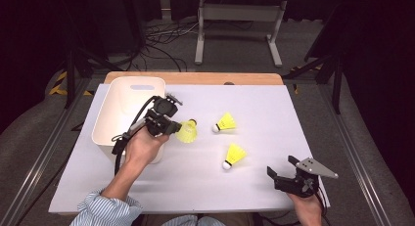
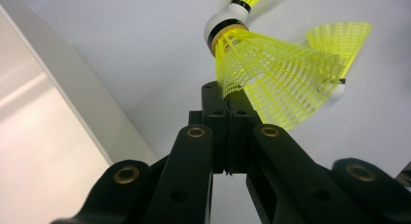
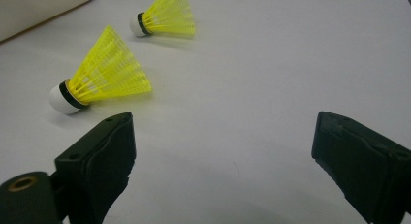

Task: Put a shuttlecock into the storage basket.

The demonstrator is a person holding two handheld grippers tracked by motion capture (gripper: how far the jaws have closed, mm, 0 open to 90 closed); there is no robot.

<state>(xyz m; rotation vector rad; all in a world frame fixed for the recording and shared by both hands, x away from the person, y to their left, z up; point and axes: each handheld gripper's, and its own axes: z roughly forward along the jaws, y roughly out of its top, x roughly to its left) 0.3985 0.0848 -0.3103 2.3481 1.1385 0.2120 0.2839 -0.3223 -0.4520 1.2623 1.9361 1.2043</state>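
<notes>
Three yellow mesh shuttlecocks with white cork tips are in view. My left gripper (image 1: 174,127) (image 2: 228,97) is shut on the skirt rim of one shuttlecock (image 1: 188,132) (image 2: 274,71), held just above the mat beside the white bin (image 1: 113,119). The other two lie on the white mat: one (image 1: 225,123) (image 3: 167,14) at the centre, one (image 1: 234,155) (image 3: 105,74) nearer me. My right gripper (image 1: 289,170) (image 3: 223,134) stands open near the front right of the mat, with nothing between its jaws. The nearer shuttlecock lies ahead and to the left of those jaws.
The white bin's wall (image 2: 72,83) runs close along the left of my left gripper, and its corner (image 3: 34,8) appears far off in the right gripper view. The white mat (image 1: 264,103) covers a wooden table (image 1: 195,78). A metal stand (image 1: 240,20) and cables lie on the floor beyond.
</notes>
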